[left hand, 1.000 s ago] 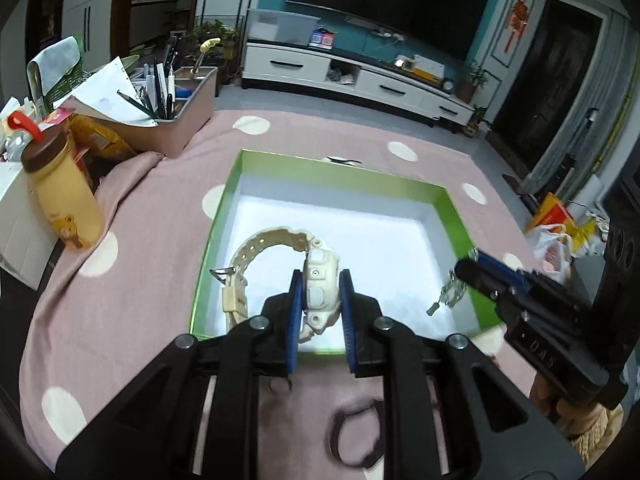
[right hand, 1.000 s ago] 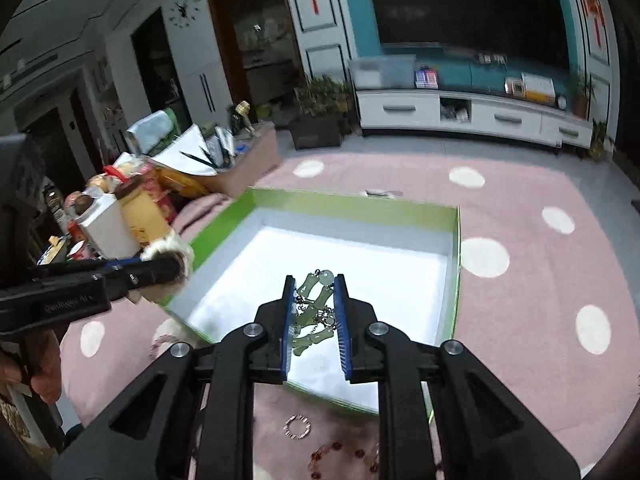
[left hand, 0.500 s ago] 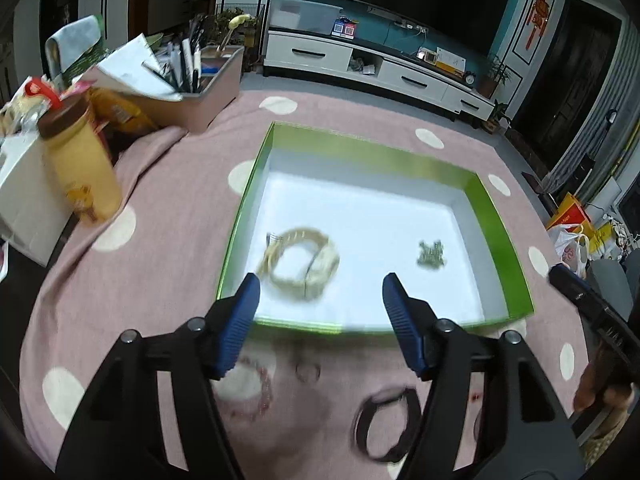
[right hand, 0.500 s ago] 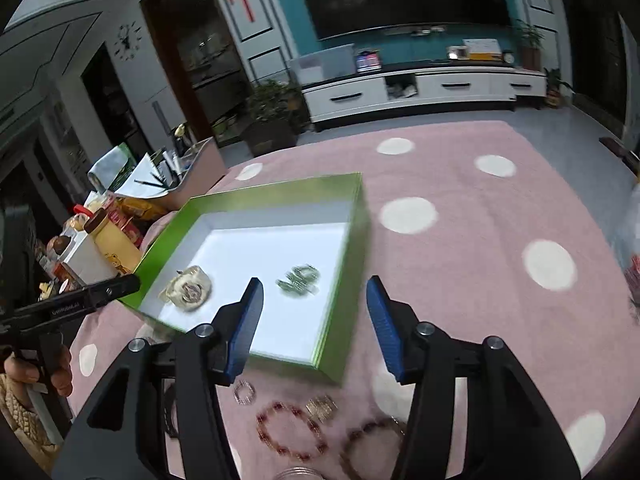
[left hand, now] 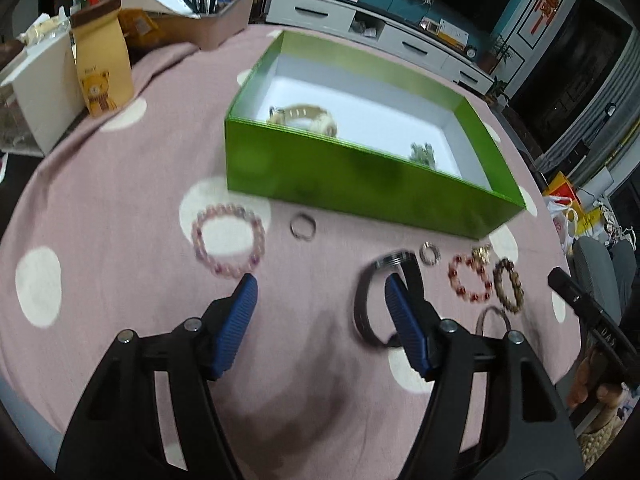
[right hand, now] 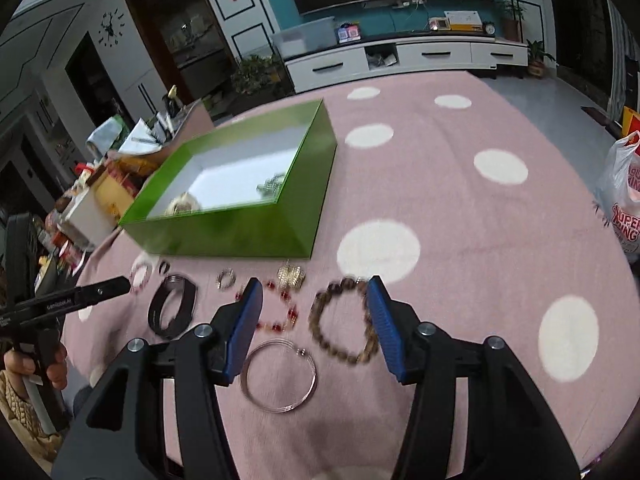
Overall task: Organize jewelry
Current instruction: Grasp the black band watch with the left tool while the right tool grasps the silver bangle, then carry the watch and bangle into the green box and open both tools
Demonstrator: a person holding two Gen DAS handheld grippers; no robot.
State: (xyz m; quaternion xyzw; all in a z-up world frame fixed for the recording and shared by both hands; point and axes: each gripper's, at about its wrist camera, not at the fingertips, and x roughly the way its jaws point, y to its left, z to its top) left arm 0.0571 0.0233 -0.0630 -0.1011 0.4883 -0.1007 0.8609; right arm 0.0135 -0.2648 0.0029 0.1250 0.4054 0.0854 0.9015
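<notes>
A green box (left hand: pixel 360 184) with a white inside holds a cream watch (left hand: pixel 308 116) and a green charm piece (left hand: pixel 423 153); the box also shows in the right wrist view (right hand: pixel 240 232). Loose jewelry lies on the pink cloth in front of it. My left gripper (left hand: pixel 318 300) is open and empty, between a pink bead bracelet (left hand: pixel 229 245) and a black band (left hand: pixel 370 300). My right gripper (right hand: pixel 316 304) is open and empty above a brown bead bracelet (right hand: pixel 344 326), a red bead bracelet (right hand: pixel 280 308) and a silver wire bangle (right hand: pixel 279 376).
A small ring (left hand: pixel 303 227), a silver ring (right hand: pixel 226 279) and a gold charm (right hand: pixel 291 274) lie by the box's front wall. A yellow bear bag (left hand: pixel 102 60), a white box and a pen tray (left hand: pixel 208 20) stand at the far left. A plastic bag (right hand: pixel 624 200) hangs off right.
Both grippers let go of the watch and the green charm piece into the box, opened, and drew back and down to the loose jewelry in front of the box.
</notes>
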